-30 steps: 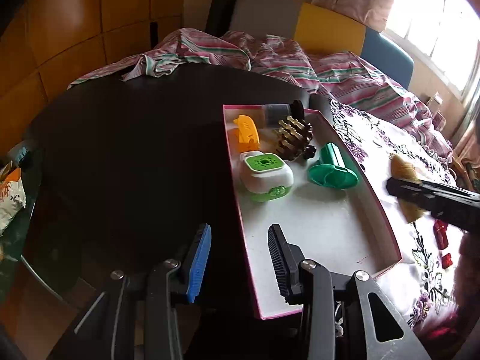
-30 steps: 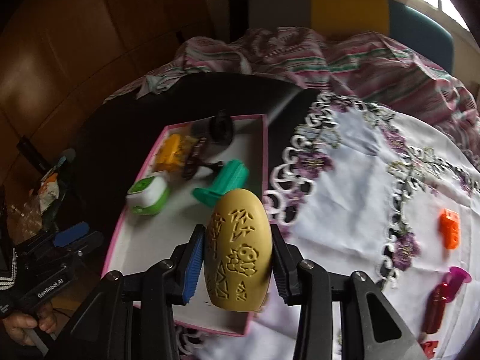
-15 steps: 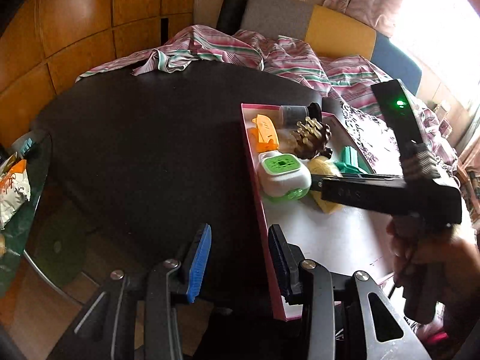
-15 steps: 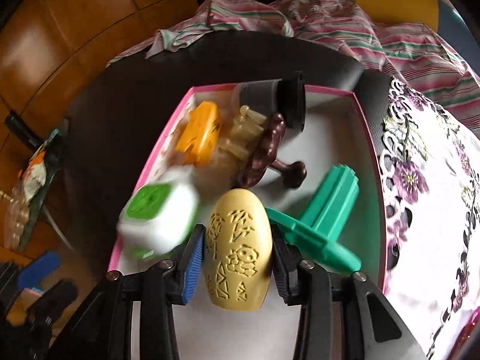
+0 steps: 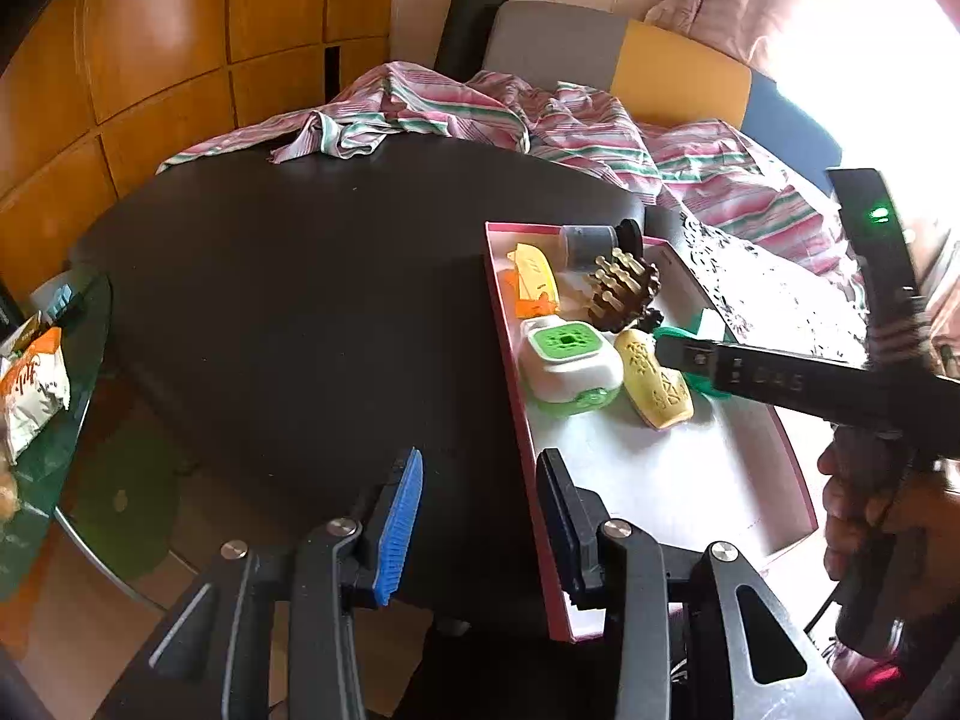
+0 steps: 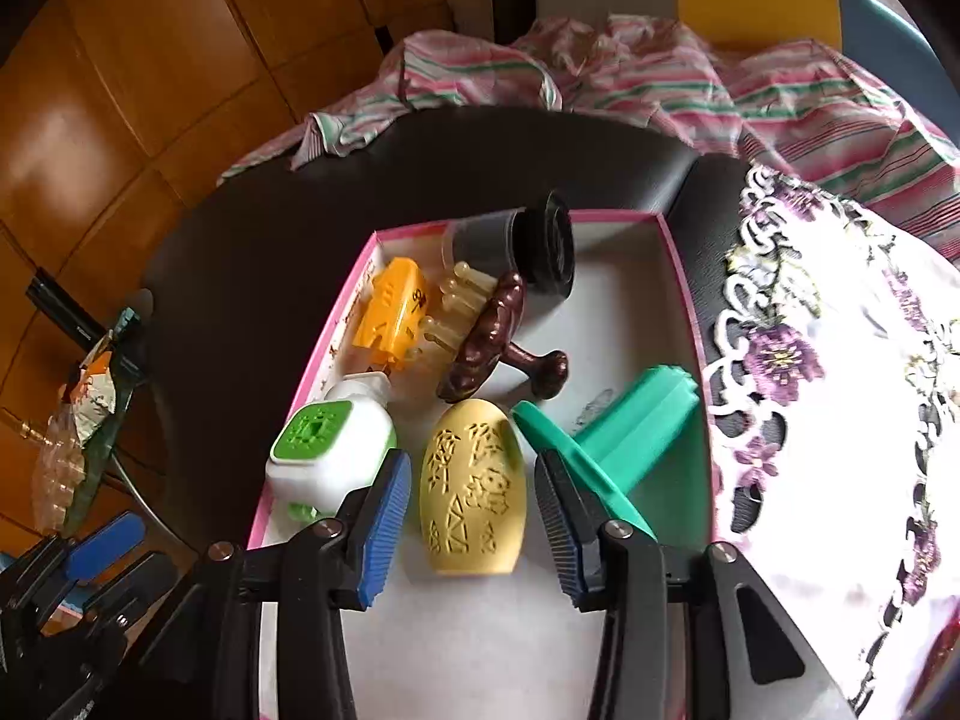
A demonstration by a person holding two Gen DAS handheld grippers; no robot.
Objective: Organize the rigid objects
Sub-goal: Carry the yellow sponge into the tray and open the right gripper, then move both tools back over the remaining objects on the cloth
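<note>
The right hand-held gripper (image 6: 471,516) straddles the yellow egg-shaped carved plastic piece (image 6: 473,492), which lies on the white floor of the shallow pink-rimmed box (image 6: 681,276), between the white-and-green plastic block (image 6: 327,456) on its left and the teal ribbed plastic spool (image 6: 606,450) on its right. Its jaws have just been opening, and a thin gap shows on each side, so the pads no longer press on the piece: this reads as the release.

To finish well, open a little wider and draw straight back along the fingers, not sideways. The rounded piece looks likely to roll if a pad (image 6: 384,531) brushes it, and the right pad sits just beside the teal spool's flange, so a sideways pull could drag that too. Lift clear of the box wall before swinging away.

Farther in the box lie an orange plastic clip (image 6: 393,312), a dark brown wooden peg massager (image 6: 492,333) and a grey-and-black cylinder (image 6: 516,246), crowded at the far end; the near part of the floor is bare, so later items could go there.

The left hand-held gripper (image 5: 480,531) hovers over the near edge of the dark round counter (image 5: 300,276), just left of the box, with its jaws parted and nothing between them.
</note>
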